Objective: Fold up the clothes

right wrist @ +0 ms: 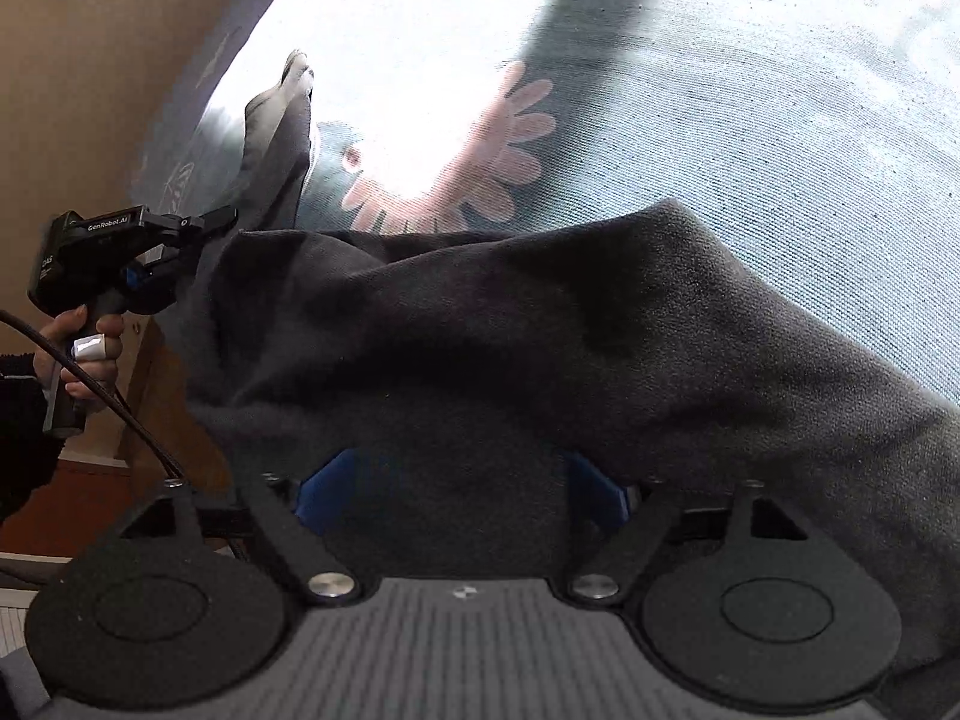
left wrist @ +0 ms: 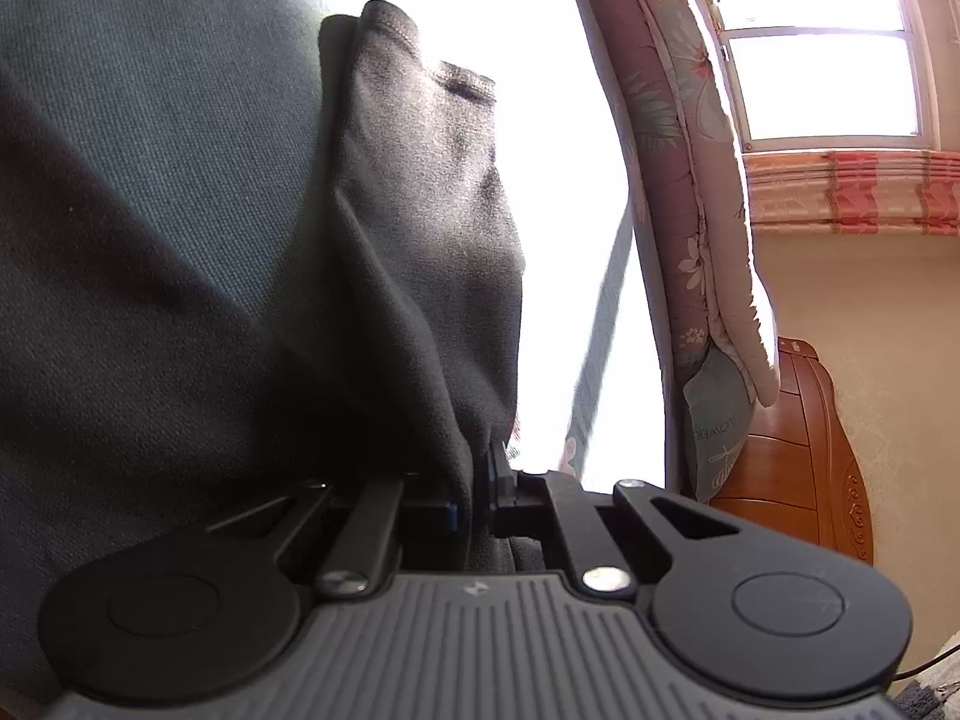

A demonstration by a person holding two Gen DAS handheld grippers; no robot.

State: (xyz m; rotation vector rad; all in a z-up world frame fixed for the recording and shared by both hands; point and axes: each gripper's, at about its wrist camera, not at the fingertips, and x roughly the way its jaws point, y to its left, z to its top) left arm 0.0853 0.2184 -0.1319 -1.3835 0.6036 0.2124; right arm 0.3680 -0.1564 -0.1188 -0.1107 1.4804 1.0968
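A dark grey garment (left wrist: 414, 252) hangs lifted over the bed. My left gripper (left wrist: 480, 498) is shut on an edge of it, the cloth pinched between the blue pads. In the right wrist view the garment (right wrist: 540, 330) drapes across the front of my right gripper (right wrist: 462, 492), whose blue fingers (right wrist: 327, 495) stand wide apart with cloth lying between and over them. The left gripper (right wrist: 204, 228) shows there at the left, held by a hand, its tip at the garment's corner.
A blue-grey bedsheet with a pink flower print (right wrist: 480, 150) lies under the garment. A floral quilt (left wrist: 690, 180) and a pillow (left wrist: 717, 420) lean against a wooden headboard (left wrist: 804, 450). A bright window (left wrist: 822, 42) is at the upper right.
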